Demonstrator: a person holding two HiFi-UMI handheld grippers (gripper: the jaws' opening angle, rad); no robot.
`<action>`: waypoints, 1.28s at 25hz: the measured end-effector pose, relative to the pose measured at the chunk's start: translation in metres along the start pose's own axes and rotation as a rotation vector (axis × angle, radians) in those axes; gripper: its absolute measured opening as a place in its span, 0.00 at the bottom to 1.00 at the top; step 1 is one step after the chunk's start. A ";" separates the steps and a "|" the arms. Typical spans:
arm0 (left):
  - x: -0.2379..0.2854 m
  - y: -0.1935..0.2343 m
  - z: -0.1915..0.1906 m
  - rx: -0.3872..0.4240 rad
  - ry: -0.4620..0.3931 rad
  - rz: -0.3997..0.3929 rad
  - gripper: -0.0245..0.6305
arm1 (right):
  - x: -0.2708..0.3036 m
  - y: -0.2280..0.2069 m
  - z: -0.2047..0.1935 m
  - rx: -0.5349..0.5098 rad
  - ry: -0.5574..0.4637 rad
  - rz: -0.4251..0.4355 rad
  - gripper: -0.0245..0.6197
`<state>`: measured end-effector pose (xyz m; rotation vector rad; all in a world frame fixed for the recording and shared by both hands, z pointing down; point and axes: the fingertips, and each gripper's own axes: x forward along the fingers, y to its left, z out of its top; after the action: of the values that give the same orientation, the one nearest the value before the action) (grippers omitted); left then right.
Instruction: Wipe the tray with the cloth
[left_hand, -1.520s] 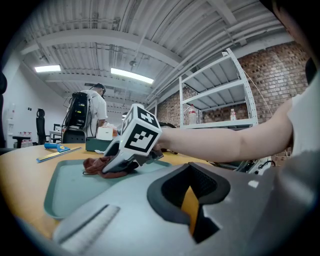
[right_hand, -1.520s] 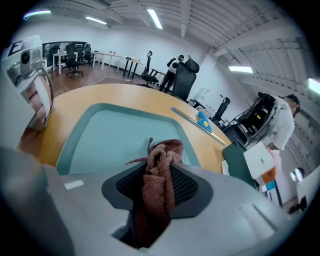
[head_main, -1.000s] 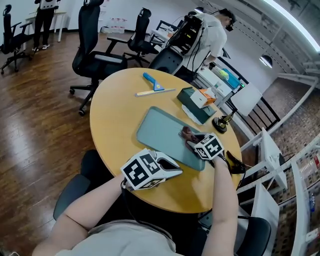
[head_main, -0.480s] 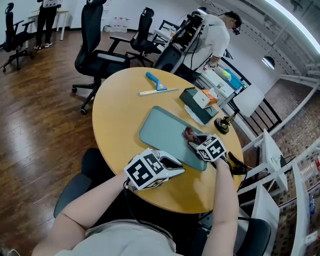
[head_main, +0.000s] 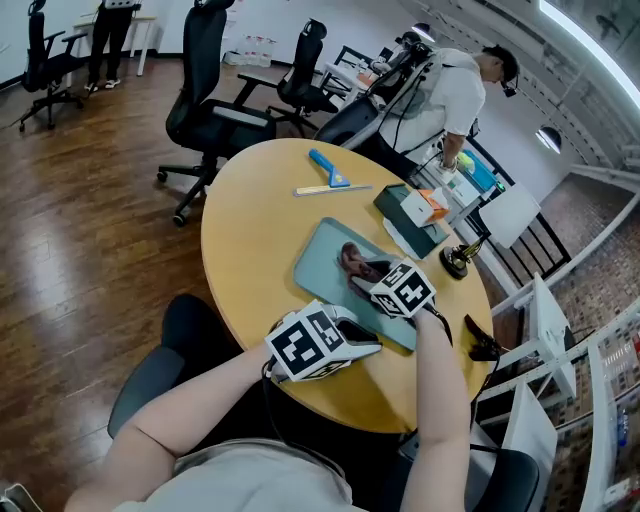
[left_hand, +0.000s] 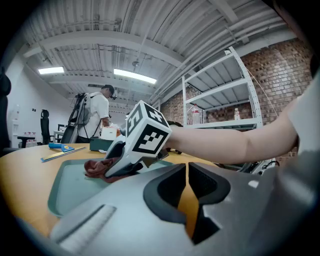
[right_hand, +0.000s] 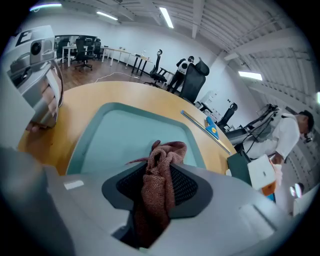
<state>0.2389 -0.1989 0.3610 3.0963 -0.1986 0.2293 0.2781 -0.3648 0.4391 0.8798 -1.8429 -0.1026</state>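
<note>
I am in the middle of the wipe itself: my right tongs are clenched on the reddish-brown cloth, which is bunched between the pads. Its loose end rests on the floor of the grey-green tray, in the half of the tray farther from me. The tray lies on the round wooden surface, toward its right edge. My left tongs are closed with nothing between them. They sit low over the surface just beside the tray's near long edge, and I cannot tell whether they touch the rim. I judge that much of the tray floor has yet to be covered. The next move calls for keeping the cloth pressed flat, dragging it in even strokes along the tray's length and working into the corners under the raised rim. My left tongs should be ready to steady the tray if it slides. As for writing, I can read none. The cubes on both tongs carry only black-and-white square markers. The print on the white and orange carton, which sits on a dark green box near the surface's far right edge, is too small to make out.
</note>
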 end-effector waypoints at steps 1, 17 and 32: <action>0.000 0.002 0.000 0.000 -0.001 0.016 0.53 | 0.002 0.002 0.006 -0.001 -0.011 0.010 0.24; -0.002 0.008 0.000 -0.008 -0.003 0.085 0.59 | 0.017 0.023 0.052 -0.022 -0.097 0.090 0.24; -0.022 0.028 -0.002 -0.026 -0.006 0.227 0.53 | -0.027 0.013 -0.032 0.108 -0.049 0.024 0.24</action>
<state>0.2134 -0.2241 0.3605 3.0454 -0.5496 0.2202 0.3027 -0.3286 0.4382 0.9362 -1.9188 -0.0100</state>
